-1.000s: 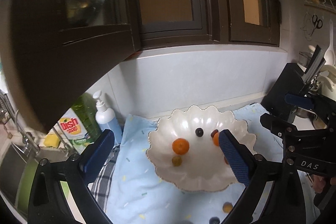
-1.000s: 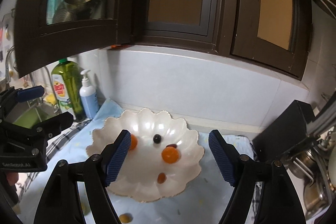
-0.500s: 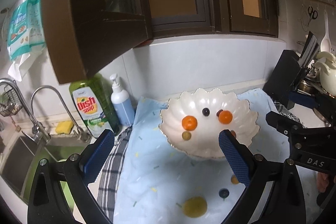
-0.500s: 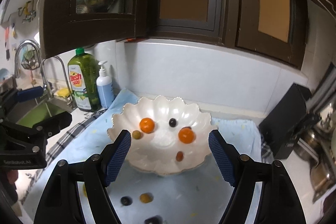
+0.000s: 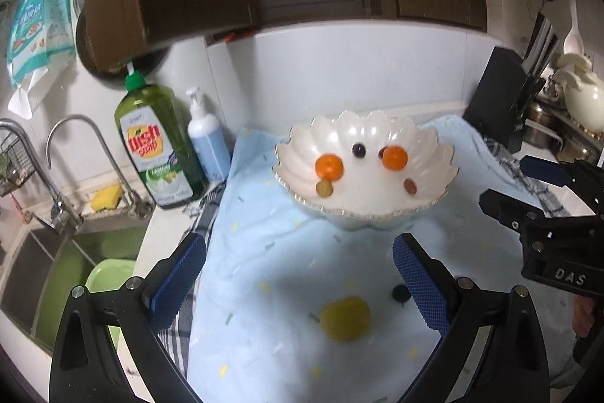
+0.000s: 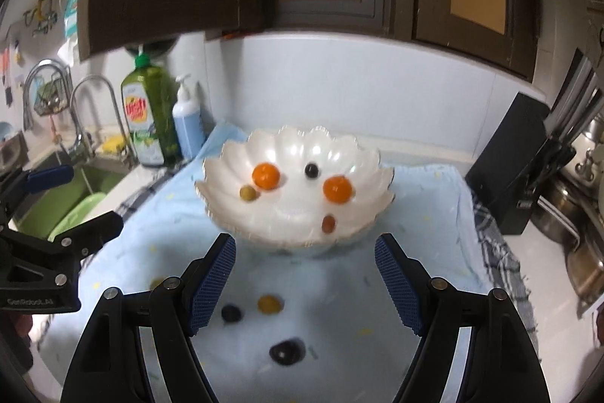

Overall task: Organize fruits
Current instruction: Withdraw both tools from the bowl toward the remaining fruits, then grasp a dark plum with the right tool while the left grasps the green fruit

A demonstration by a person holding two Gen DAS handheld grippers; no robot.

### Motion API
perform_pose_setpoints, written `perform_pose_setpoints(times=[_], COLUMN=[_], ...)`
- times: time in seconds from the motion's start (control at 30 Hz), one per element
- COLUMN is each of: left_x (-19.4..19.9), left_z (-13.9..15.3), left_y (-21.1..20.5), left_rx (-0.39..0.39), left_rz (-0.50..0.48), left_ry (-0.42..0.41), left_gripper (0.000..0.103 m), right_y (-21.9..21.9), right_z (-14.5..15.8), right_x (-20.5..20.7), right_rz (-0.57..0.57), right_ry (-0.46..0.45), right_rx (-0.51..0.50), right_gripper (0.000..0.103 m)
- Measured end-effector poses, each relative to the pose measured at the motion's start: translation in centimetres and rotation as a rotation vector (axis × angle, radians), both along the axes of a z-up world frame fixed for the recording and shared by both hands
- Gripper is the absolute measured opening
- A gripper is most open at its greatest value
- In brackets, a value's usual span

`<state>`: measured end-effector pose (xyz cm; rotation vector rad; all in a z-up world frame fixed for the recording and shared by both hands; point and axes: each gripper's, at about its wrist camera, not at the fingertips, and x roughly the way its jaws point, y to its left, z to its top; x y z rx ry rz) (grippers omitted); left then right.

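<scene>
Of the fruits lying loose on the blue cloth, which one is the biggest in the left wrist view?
The yellow fruit, in front of the bowl. The other loose one seen there is a small dark fruit, beside the left gripper's right finger.

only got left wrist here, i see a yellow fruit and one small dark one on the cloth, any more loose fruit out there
observer: Yes, the right wrist view shows a bigger dark fruit on the blue cloth, nearest that camera.
operator: right gripper carrying anything
observer: No, the right gripper is open with nothing between its fingers.
operator: anything else loose
observer: A small orange-yellow fruit lies beside your small dark fruit.
</scene>
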<state>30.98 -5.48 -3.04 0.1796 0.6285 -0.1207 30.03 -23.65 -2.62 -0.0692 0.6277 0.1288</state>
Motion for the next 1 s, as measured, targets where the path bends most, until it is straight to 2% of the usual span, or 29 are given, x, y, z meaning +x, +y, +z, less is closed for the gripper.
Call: perform_pose_setpoints(times=[0.13,0.43,0.6,0.73,1.0], left_x=[-0.3,-0.4,0.0,0.3,1.4], left_z=[-1.7,-5.2,-7.0,-8.0,-9.8], left_y=[-0.2,-1.2,-1.7,-1.8,-2.1], left_rx=[-0.002,0.023,0.06,0.054,0.046], left_rz=[-0.002,-0.036,-0.057,-0.068,-0.094], left_ry=[0.043,0.15,0.207,0.232,0.298], left_gripper=[0.101,0.094,0.086,0.084,0.074], right_y=[0.3,0.2,0.3,0.4,0.5], right_z=[-1.5,-4.3,-6.2,-7.5,-9.5], right_x=[-0.5,-0.9,-0.9,-0.7,-0.1], right_rz=[0.017,0.026,0.043,0.055,0.069], right_ry=[0.04,0.137,0.204,0.256,0.334], right_rx=[-0.013,-0.031,-0.032,-0.011,0.003], right_gripper=[0.077,0.077,0.075,0.065,0.051])
